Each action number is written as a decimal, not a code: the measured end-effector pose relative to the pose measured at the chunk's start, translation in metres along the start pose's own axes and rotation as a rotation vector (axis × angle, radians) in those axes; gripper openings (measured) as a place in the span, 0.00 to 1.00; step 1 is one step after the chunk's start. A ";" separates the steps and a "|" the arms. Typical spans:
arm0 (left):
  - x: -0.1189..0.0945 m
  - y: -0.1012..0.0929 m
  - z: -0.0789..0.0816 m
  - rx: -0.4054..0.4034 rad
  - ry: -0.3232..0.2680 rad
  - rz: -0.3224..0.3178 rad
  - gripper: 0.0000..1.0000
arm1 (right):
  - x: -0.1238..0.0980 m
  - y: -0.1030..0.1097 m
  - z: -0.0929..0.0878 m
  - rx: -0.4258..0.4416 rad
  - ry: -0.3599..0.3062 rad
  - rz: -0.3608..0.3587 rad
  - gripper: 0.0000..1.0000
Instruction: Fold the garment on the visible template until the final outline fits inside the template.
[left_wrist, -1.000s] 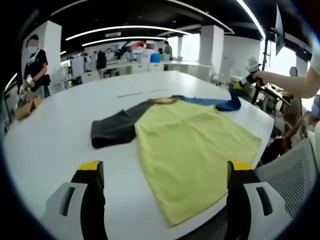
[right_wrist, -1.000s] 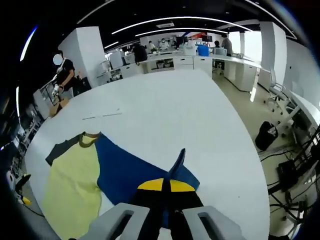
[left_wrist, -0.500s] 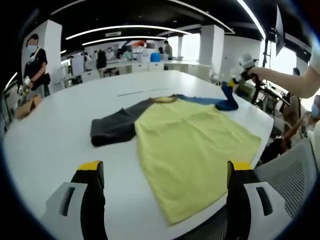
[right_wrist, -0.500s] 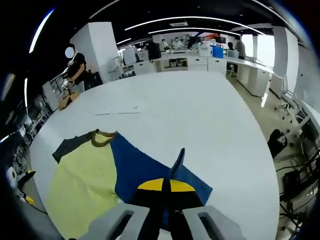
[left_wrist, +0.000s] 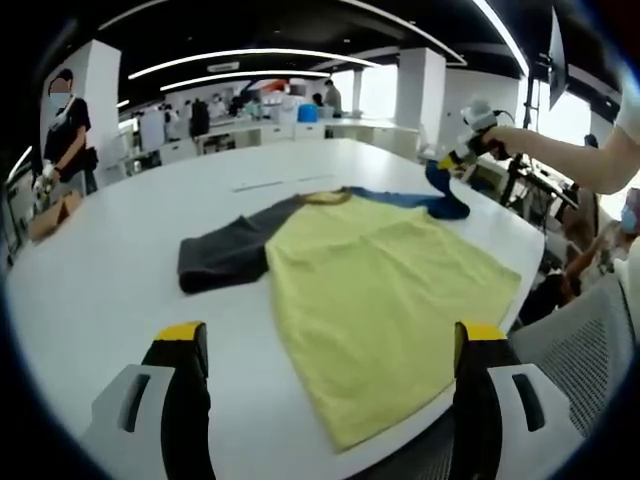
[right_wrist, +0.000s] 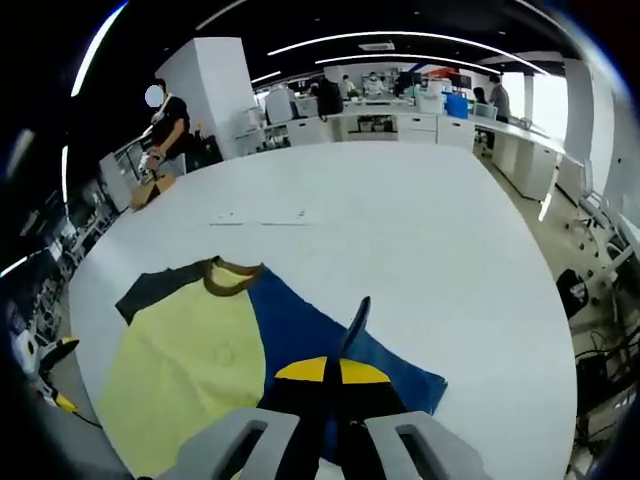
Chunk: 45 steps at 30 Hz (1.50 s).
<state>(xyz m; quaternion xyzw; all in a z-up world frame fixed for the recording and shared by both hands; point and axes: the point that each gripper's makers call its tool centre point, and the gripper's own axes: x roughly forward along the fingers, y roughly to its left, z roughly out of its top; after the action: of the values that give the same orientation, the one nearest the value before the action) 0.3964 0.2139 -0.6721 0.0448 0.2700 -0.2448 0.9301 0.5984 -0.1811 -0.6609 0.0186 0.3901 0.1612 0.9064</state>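
Up close, the right gripper (right_wrist: 333, 372) has its yellow-tipped jaws pressed together on the blue sleeve (right_wrist: 330, 335), a ridge of cloth standing up between them; holding it by the cuff end lets the sleeve be lifted and carried over the body, which I judge to be the fold in hand. From the left gripper view the same gripper (left_wrist: 447, 161) is seen raised above the table's far side with the sleeve hanging from it. The left gripper (left_wrist: 325, 340) hovers low at the near edge with its jaws spread wide and nothing between them, probably waiting its turn. Between the two lies the garment (left_wrist: 370, 285), spread flat on the white table (left_wrist: 110, 270): yellow body, brown collar (right_wrist: 232, 278), dark grey sleeve (left_wrist: 228, 255) stretched out opposite. No template outline is clear to me.
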 end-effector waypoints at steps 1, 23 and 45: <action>0.000 0.000 0.000 0.000 -0.002 0.000 0.99 | 0.001 0.002 0.000 -0.003 0.002 0.002 0.00; -0.001 -0.002 -0.006 -0.012 0.001 -0.003 0.99 | 0.029 0.057 0.010 -0.056 0.026 0.084 0.00; 0.000 -0.006 -0.011 -0.019 0.009 -0.015 0.99 | 0.053 0.114 0.026 -0.117 0.027 0.170 0.00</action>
<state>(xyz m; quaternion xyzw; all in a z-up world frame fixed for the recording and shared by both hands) 0.3889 0.2112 -0.6810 0.0352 0.2766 -0.2489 0.9275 0.6192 -0.0544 -0.6615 -0.0037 0.3893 0.2604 0.8835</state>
